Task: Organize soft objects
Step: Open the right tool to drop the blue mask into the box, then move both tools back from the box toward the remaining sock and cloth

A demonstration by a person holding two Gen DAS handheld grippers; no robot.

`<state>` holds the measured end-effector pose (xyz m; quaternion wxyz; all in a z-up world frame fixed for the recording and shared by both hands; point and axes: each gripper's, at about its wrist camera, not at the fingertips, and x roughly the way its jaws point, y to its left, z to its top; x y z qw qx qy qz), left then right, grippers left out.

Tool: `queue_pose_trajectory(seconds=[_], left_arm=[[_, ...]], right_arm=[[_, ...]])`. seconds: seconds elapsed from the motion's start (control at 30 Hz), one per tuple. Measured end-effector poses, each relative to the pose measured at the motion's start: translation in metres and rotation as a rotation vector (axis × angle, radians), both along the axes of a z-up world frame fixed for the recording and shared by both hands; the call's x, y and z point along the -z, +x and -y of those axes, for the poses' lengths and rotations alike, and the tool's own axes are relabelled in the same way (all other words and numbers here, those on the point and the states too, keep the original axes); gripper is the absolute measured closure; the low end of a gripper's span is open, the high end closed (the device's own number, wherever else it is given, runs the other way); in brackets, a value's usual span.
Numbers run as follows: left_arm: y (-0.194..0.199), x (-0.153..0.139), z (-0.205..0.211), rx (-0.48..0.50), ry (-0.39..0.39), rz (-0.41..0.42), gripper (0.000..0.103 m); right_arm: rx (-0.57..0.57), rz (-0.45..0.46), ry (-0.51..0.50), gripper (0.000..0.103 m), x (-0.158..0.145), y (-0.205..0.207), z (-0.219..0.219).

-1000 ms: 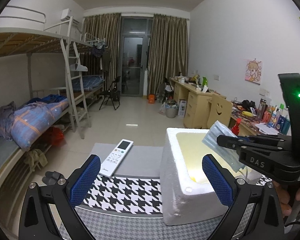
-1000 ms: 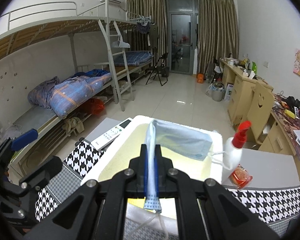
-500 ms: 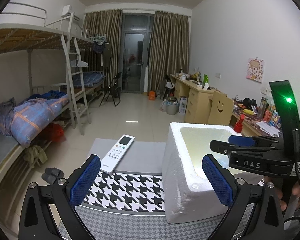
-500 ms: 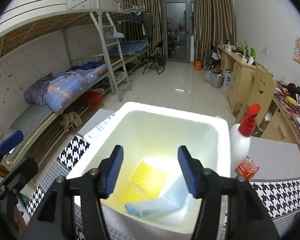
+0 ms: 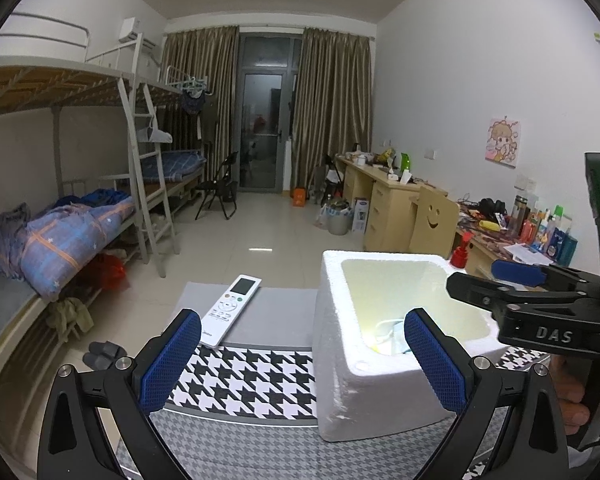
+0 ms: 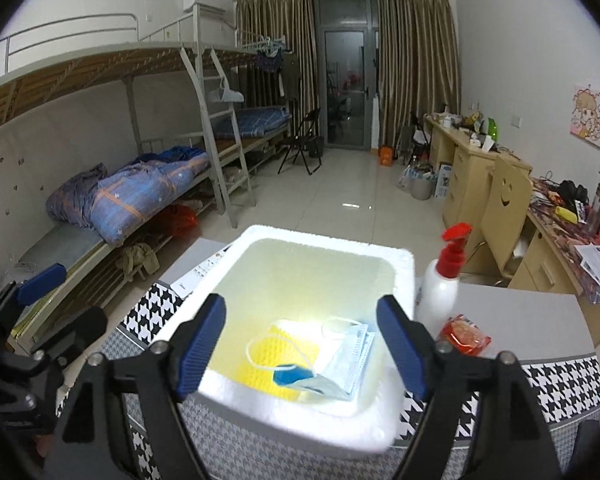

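White raised letters "DAS" on the black body of the right gripper seen from the left wrist view, small brand print on the white remote control too small to read, no other legible text

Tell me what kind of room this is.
Most likely a shared dorm room: metal bunk beds with a ladder along one wall, a row of cluttered desks along the other, and a balcony door behind curtains.

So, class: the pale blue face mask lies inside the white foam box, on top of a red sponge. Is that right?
Not quite. The pale blue face mask does lie inside the white foam box, but the sponge under it is yellow, not red. The right wrist view shows this.
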<state>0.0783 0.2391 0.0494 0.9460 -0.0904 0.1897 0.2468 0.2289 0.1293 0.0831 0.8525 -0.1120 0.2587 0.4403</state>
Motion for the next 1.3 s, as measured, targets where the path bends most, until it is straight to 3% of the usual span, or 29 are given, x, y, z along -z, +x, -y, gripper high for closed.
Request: queue_pose_trajectory(seconds=[0.3,0.47,1.3], left_arm=[[-0.015,-0.011,0.027,0.017,0.04,0.014,0.001],[-0.023,-0.017,0.038,0.023,0.05,0.027,0.001],[-0.05,-0.023,0.104,0.128,0.066,0.076,0.001]], right_arm=[[-0.007,0.04,0.048,0.019,-0.011,-0.021,0.028],[-0.017,0.078,0.104,0.009,-0.016,-0.036,0.045],[0.041,0.172,0.171,0.008,-0.018,-0.077,0.126]])
